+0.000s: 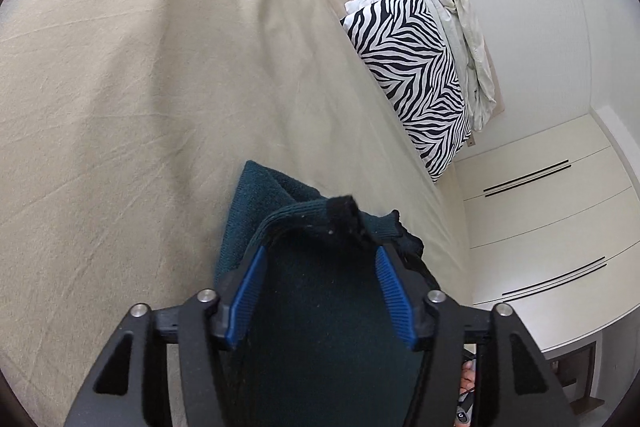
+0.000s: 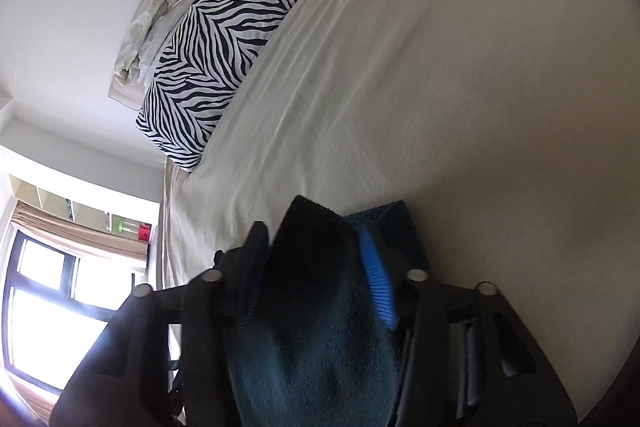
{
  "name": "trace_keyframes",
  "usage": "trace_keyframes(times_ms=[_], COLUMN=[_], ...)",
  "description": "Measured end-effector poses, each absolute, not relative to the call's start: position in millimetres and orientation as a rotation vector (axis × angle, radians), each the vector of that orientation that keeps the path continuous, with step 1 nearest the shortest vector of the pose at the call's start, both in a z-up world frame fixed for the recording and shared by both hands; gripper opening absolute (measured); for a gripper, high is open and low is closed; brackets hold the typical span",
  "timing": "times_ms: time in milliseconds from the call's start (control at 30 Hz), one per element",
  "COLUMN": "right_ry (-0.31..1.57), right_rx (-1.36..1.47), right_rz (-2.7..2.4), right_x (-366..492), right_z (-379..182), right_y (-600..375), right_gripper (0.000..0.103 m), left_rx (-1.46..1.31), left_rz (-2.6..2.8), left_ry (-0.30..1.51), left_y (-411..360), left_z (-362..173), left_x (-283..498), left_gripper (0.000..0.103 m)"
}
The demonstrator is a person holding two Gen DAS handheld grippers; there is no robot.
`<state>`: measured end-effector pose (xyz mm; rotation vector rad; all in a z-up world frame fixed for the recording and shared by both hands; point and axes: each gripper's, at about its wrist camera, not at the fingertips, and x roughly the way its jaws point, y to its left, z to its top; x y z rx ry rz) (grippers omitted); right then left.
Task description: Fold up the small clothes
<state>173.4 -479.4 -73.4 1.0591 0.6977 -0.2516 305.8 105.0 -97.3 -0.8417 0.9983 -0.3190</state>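
Note:
A dark teal knitted garment with black trim (image 1: 320,307) hangs between both grippers above the beige bed sheet (image 1: 140,87). My left gripper (image 1: 320,249) has its blue-padded fingers (image 1: 248,295) spread wide, and a ribbed black-tipped cuff (image 1: 344,213) is draped over the fingertips. My right gripper (image 2: 316,235) holds the same teal cloth (image 2: 320,339) between its blue pads (image 2: 378,287); a black edge sticks out past the fingertips. A further fold of teal cloth (image 2: 392,215) lies on the sheet beyond.
A zebra-striped pillow (image 1: 416,75) leans at the head of the bed, with crumpled white bedding (image 1: 468,39) behind it. White wardrobe doors (image 1: 540,207) stand past the bed edge. A window (image 2: 48,299) with a blind shows at lower left in the right wrist view.

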Motion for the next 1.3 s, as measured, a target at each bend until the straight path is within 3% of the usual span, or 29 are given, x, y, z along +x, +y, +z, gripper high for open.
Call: trace_keyframes(times_ms=[200,400,533,833,900,967,1167,1300], right_ry=[0.676,0.763,0.814,0.886,0.891,0.892,0.889,0.894], right_rx=[0.996,0.744,0.613,0.415,0.416,0.430,0.419,0.362], right_rz=[-0.271,-0.240,-0.252,-0.288,-0.303,-0.309,-0.338,-0.355], right_x=[145.8,100.9,78.8,46.9,45.1,43.1,41.4,40.0], right_z=[-69.4,-53.6,-52.4,-61.0,-63.5,-66.0,-65.9,-62.2], right_y=[-477.3,-435.1,-409.6,-371.0,-371.5,-372.9,-373.1,-367.2], right_gripper=[0.067,0.064,0.054,0.034,0.034,0.023,0.022,0.015], left_rx=[-0.759,-0.625,-0.542,-0.427,-0.409,-0.394,-0.353,-0.335], left_rz=[-0.317,-0.291,-0.307,-0.348,-0.343,-0.332,-0.311,-0.277], left_ry=[1.010,0.976,0.941,0.872,0.868,0.865,0.860,0.873], left_y=[111.4,113.3,106.2,89.4,85.7,84.8,80.3,79.6], left_z=[-97.7,-93.6,-96.7,-98.2,-97.5,-97.4,-96.8,-100.5], left_x=[269.0,214.8,189.8,172.6,172.8,171.7,169.3,169.5], left_gripper=[0.064,0.064,0.064,0.054,0.050,0.045,0.043,0.024])
